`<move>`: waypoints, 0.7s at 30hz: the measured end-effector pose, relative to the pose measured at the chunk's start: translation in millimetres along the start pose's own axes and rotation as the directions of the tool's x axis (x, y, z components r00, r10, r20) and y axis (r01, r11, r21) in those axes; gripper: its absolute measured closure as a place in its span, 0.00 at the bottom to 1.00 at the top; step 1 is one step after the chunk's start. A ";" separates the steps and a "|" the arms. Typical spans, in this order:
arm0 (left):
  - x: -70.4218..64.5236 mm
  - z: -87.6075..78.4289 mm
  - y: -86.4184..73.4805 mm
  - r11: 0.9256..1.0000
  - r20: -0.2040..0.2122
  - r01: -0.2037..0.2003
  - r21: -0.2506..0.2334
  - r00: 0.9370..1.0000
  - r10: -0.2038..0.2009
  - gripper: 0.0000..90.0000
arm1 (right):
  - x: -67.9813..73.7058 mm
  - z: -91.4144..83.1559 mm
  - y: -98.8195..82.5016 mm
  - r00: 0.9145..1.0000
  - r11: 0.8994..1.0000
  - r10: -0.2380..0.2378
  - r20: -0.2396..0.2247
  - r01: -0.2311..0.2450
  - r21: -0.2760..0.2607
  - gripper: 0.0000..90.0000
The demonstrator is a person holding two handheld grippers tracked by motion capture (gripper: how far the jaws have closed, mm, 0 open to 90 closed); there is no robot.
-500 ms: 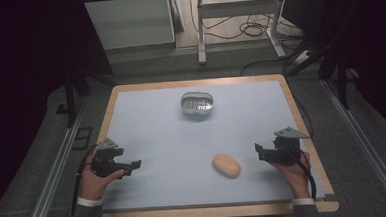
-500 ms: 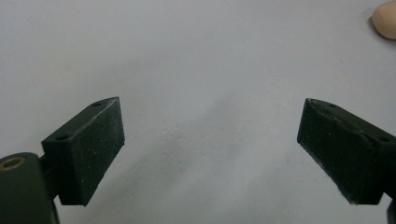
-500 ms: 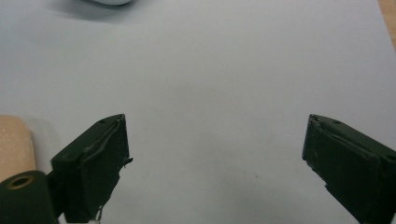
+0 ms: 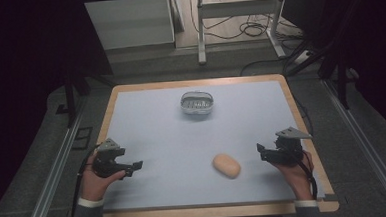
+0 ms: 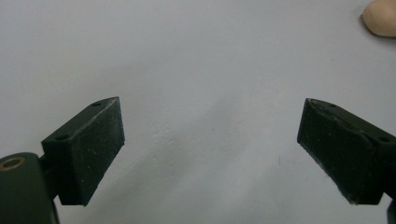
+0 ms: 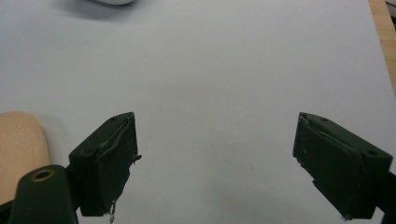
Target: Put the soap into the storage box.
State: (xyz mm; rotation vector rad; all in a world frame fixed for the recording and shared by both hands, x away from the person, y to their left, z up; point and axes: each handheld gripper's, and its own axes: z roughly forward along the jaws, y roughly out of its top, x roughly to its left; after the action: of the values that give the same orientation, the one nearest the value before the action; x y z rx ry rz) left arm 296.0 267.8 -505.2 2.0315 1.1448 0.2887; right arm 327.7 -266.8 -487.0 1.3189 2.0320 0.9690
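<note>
A tan bread roll (image 4: 226, 166) lies on the pale blue mat (image 4: 203, 143), toward the front right. My right gripper (image 4: 261, 150) hovers just right of it, jaws spread wide with bare mat between them; the roll (image 6: 21, 149) sits at the left edge of the right gripper view, outside the jaws (image 6: 215, 163). At the front left my left gripper (image 4: 134, 167) points toward the middle, open and empty (image 5: 210, 154); the roll (image 5: 382, 17) peeks in at the top right corner of the left gripper view. A small white basket (image 4: 197, 103) stands at the back centre.
The mat covers a wooden table (image 4: 310, 132) with a bare wood rim. Metal rails (image 4: 54, 166) run along both sides below it. A desk frame and cables (image 4: 247, 30) lie on the floor beyond the far edge.
</note>
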 end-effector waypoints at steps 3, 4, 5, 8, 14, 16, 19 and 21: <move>0.7 1.9 -0.2 1.000 -0.002 -0.002 0.010 1.000 0.002 0.08 | -0.4 -1.3 -0.1 1.000 1.000 -0.006 -0.011 0.006 -0.002 0.16; 0.7 1.9 -0.2 1.000 -0.002 -0.002 0.010 1.000 0.002 0.08 | -0.9 -1.5 -0.3 1.000 1.000 -0.005 -0.011 0.005 -0.003 0.16; 0.7 2.1 -0.2 1.000 -0.003 -0.001 0.011 1.000 0.001 0.08 | -0.9 -1.5 -0.3 1.000 1.000 -0.005 -0.011 0.005 -0.003 0.16; 0.6 1.5 0.3 1.000 -0.006 0.001 0.010 1.000 0.000 0.09 | -2.5 -2.4 -0.5 1.000 1.000 -0.004 -0.024 0.004 -0.003 0.16; 0.4 3.2 0.2 1.000 -0.007 0.004 0.014 1.000 -0.004 0.08 | -1.3 -6.7 2.5 0.999 1.000 -0.026 -0.046 0.026 0.000 0.17; 0.6 3.8 0.4 1.000 -0.005 0.002 0.018 1.000 -0.002 0.08 | -1.0 -9.6 5.6 0.997 0.999 -0.039 -0.063 0.039 -0.002 0.18; 0.6 4.0 0.3 1.000 -0.009 0.004 0.017 1.000 -0.004 0.08 | -0.5 -12.0 10.8 0.996 0.999 -0.044 -0.080 0.044 -0.006 0.18; -0.2 4.3 0.3 1.000 -0.008 0.000 0.018 1.000 0.001 0.08 | 1.8 -13.8 15.8 0.994 0.998 -0.055 -0.092 0.055 -0.004 0.18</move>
State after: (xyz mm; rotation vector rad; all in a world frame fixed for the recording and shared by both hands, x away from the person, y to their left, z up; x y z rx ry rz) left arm 298.4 265.3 -507.9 2.0485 1.1558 0.2875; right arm 325.3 -264.8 -466.1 1.2317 2.1251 1.0234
